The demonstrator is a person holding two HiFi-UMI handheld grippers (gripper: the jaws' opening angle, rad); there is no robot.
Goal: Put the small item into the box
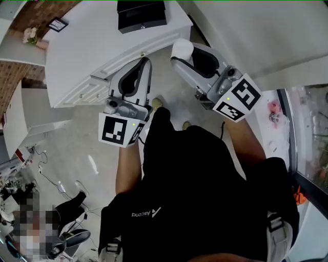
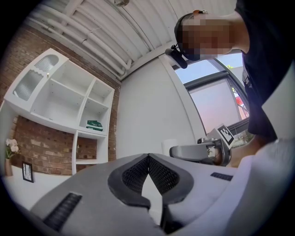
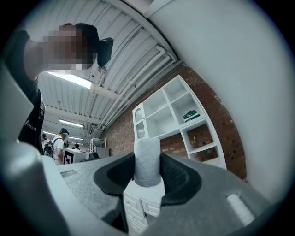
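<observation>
White cylinder [image 3: 147, 159] clamped in my right gripper [image 3: 147, 176] may slip if I swing toward the black box [image 1: 142, 15] too fast; my left gripper [image 2: 148, 159] is closed, empty.

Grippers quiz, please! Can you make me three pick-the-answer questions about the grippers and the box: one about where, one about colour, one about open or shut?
1. Where is the black box?
A. on the white counter
B. on the floor
C. on the person's lap

2. What colour is the small item in the right gripper?
A. red
B. white
C. green

3. How do the jaws of the left gripper stand?
A. wide apart
B. around the small item
C. together, with nothing between

Answers:
1 A, the head view shows it on the counter top.
2 B, the right gripper view shows a white roll pinched between the pads.
3 C, the left gripper view shows the pads meeting, with nothing between them.
</observation>
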